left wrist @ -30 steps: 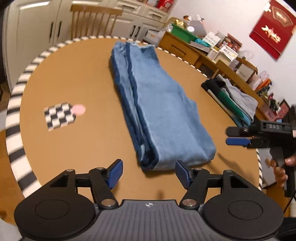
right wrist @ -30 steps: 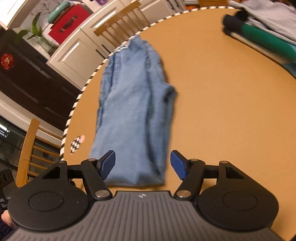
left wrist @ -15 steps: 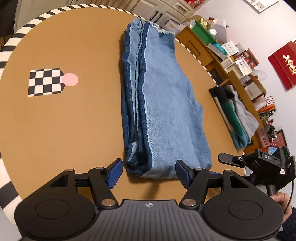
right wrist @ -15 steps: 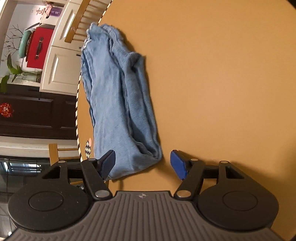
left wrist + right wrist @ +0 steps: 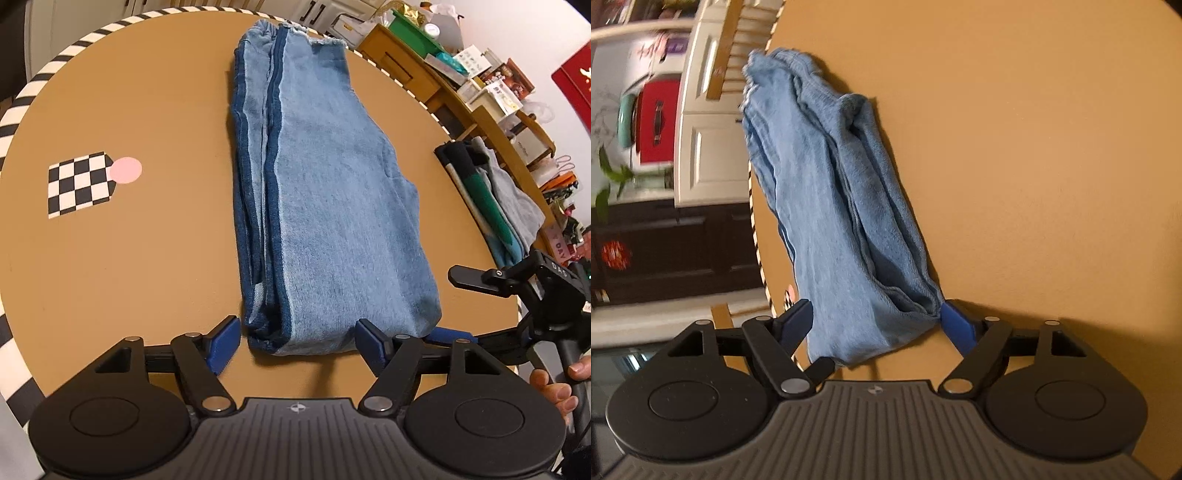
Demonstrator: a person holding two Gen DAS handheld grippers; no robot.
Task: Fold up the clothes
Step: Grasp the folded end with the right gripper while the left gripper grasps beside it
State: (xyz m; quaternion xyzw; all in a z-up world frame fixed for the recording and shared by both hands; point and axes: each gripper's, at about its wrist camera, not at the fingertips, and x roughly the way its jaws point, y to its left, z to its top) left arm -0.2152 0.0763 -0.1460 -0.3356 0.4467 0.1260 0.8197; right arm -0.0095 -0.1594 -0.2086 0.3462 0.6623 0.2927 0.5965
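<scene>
Folded blue jeans (image 5: 325,206) lying lengthwise down the middle of the round tabletop (image 5: 129,266), far end at the striped far edge. Left gripper (image 5: 297,339) spread wide, just opened further, blue pads flanking the jeans' near end without pressing. Right gripper (image 5: 875,317) likewise just widened, straddling the near right corner of the jeans, one pad (image 5: 955,325) touching the cloth. Checkered marker (image 5: 79,182) near the tabletop's left edge.

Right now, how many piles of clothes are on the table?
2. The folded jeans lie in the middle; a stack of folded clothes sits at the table's right edge. More may be out of view.
</scene>
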